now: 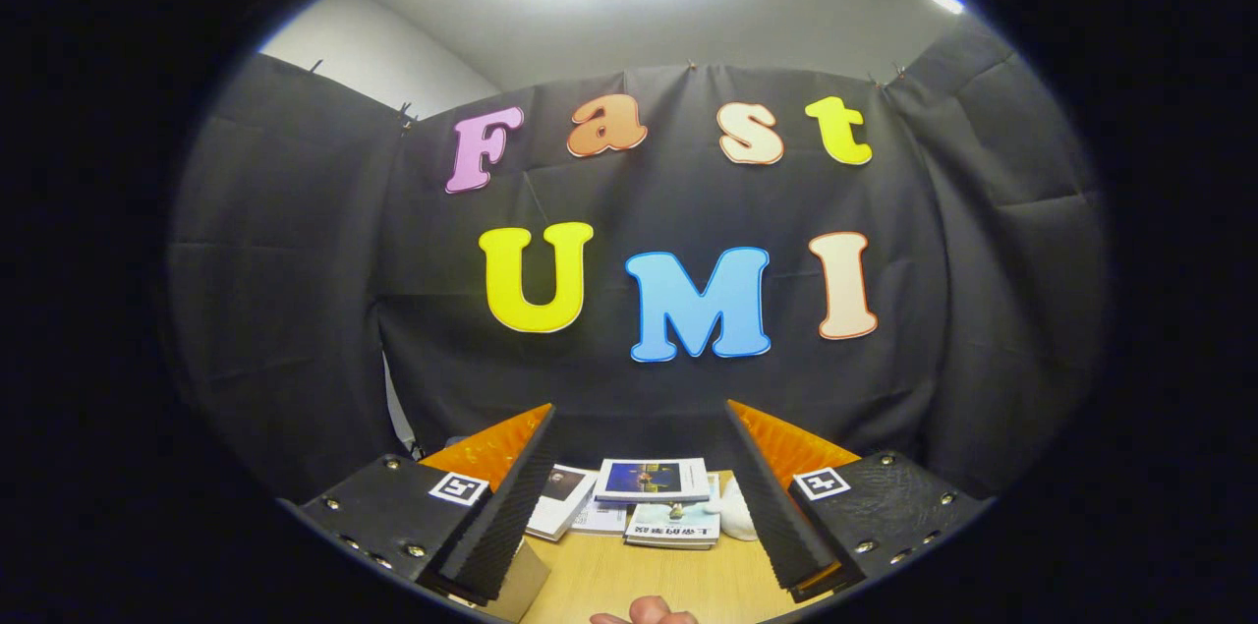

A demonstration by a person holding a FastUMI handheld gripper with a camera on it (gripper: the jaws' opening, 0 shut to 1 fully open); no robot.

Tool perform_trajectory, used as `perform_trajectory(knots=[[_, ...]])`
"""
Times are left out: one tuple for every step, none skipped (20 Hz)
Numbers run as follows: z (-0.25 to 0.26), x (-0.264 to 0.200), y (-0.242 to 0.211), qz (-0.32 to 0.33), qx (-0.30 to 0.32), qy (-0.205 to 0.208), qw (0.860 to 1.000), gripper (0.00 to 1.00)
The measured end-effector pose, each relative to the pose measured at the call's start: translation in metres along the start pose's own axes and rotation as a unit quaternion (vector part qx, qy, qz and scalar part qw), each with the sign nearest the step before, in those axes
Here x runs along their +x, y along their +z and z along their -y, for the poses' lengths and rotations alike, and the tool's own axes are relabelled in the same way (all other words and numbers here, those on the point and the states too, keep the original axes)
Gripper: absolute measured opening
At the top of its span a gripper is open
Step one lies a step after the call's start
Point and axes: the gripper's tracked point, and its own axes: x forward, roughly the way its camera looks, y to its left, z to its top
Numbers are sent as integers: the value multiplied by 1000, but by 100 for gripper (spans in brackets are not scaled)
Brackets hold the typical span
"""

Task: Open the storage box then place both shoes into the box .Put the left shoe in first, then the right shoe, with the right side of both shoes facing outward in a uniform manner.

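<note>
Gripper: we hold the gripper (639, 496) level, facing the booth's black cloth wall (324, 310); its jaws stand spread wide and released, with nothing between them.
Fingers: flat wedge-shaped plates with ribbed inner faces, each bolted to a dark textured block carrying a small square marker.
Table: a pale wood-grain top (629, 585), smooth and matte, lies low between the fingers.
Books: just beyond the fingertips we see a small stack of books (657, 496), thin glossy covers, and another book (562, 501) beside it.
White object: a rounded white shape (735, 511) sits next to the stack, by the inner face of one finger; it may be the toe of a shoe, but we cannot tell from so little.
Fingertip: a person's fingertip (649, 611) pokes in at the near table edge.
Storage box: we cannot say from here where it stands or whether it is open.
Progress: with box and shoes unplaced by what we see, we cannot judge what is done or left.
</note>
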Motion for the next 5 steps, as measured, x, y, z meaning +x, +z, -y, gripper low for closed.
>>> perform_trajectory(knots=[[4,-1,-2,-1,-1,-7,1000,97],[7,-4,-5,-2,-1,-13,1000,97],[10,-4,-9,-6,-1,-17,1000,97],[14,-7,-15,-10,0,-21,1000,97],[20,-7,-20,-12,0,-25,1000,97]])
